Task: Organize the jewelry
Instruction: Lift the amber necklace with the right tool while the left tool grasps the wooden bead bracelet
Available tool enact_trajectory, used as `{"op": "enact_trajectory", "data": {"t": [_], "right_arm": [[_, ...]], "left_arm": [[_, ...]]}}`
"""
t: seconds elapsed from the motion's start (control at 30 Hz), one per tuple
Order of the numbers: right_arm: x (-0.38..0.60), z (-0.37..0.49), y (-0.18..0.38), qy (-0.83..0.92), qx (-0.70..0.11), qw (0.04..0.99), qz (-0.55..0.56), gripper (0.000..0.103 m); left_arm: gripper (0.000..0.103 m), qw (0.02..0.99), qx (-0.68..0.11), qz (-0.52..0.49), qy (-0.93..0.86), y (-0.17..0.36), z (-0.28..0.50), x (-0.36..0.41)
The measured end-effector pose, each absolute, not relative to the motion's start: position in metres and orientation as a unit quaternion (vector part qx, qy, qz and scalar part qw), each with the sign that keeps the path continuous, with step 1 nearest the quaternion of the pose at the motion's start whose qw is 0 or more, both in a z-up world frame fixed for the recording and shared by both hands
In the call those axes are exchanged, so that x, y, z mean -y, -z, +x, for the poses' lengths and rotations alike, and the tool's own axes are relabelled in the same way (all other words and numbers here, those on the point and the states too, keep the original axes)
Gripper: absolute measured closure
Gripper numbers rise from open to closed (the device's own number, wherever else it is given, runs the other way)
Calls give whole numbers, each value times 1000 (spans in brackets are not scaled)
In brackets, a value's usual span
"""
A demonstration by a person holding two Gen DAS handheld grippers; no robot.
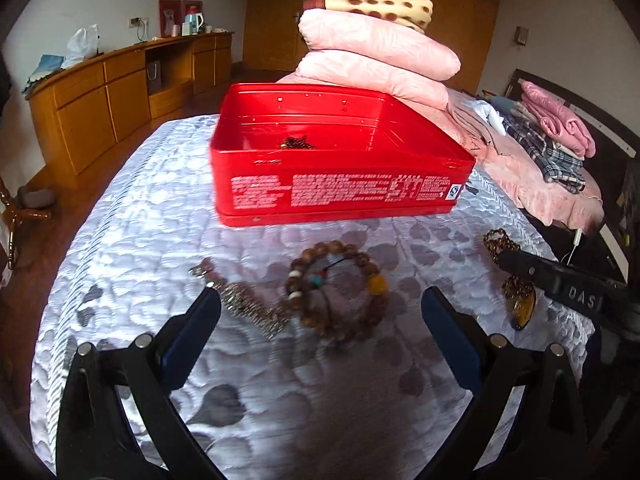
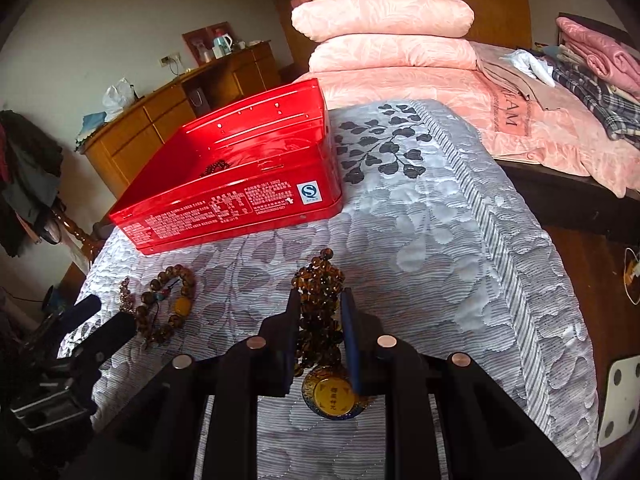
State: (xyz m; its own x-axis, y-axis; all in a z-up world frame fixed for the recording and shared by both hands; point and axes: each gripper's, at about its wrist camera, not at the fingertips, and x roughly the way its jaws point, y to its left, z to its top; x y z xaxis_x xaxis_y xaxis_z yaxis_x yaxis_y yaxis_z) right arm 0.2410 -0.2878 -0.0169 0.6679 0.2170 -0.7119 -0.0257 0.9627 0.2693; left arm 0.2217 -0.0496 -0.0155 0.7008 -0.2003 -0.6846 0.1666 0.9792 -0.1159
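The left tool (image 1: 320, 300) hangs released, its blue pads spread wide above the grey leaf-patterned quilt (image 1: 160, 208) on the bed, with nothing between them. Just ahead of it, at 12 o'clock, lies a coiled wooden bead bracelet (image 1: 338, 290) with a yellow bead, and a silver chain bracelet (image 1: 240, 300) runs from its 9 o'clock side toward the left pad. Farther out at 12 o'clock sits the open red tin box (image 1: 340, 192), white print along its near wall, with a small dark piece of jewelry (image 1: 296, 143) on its floor. The right tool (image 2: 320, 312) is clenched on an amber bead necklace (image 2: 320, 280): the strand is bunched between the narrow-set pads, and its round gold pendant (image 2: 332, 396) lies on the quilt below them at 6 o'clock. From the right wrist view the box stands at 10 o'clock. Pink pillows (image 2: 384, 12) are stacked beyond it.
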Motion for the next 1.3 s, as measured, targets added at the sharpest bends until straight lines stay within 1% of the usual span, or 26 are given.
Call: {"op": "enact_trajectory", "data": {"t": [0.2, 0.33, 0.37, 0.4, 0.47, 0.53, 0.77, 0.83, 0.87, 0.9, 0.97, 1.0, 1.03, 1.3], "right_arm": [[291, 240, 19, -70, -401, 905, 125, 83], [295, 240, 21, -70, -401, 904, 129, 83], [295, 240, 21, -70, -401, 904, 129, 83], [295, 240, 22, -70, -402, 904, 130, 83], [296, 241, 23, -71, -403, 903, 130, 83], [295, 242, 25, -73, -405, 902, 131, 83], [296, 245, 31, -74, -412, 899, 132, 83], [296, 246, 32, -74, -413, 898, 132, 83], [296, 246, 33, -74, -414, 897, 132, 83], [295, 246, 34, -74, -415, 897, 132, 83], [293, 247, 33, -75, -416, 897, 130, 83], [292, 248, 33, -75, -416, 897, 129, 83], [290, 248, 33, -76, -417, 897, 127, 83], [282, 244, 23, -82, -410, 901, 117, 83]], "left_arm": [[6, 921, -377, -2, 95, 16, 238, 66], [7, 920, -379, -8, 97, 13, 239, 70], [11, 921, -377, -8, 99, 12, 237, 72], [25, 921, -377, -5, 103, 12, 236, 75], [40, 913, -392, -7, 113, 15, 237, 78], [40, 905, -409, -15, 116, 23, 241, 80], [51, 895, -432, -10, 112, 40, 247, 88], [56, 894, -436, -6, 106, 42, 250, 90], [61, 894, -436, -5, 102, 42, 250, 89], [68, 895, -436, -4, 97, 42, 250, 88], [75, 895, -437, -5, 93, 42, 251, 88], [85, 895, -436, -5, 94, 41, 251, 87], [91, 894, -436, -8, 101, 41, 251, 87], [91, 899, -420, -38, 119, 31, 242, 78]]}}
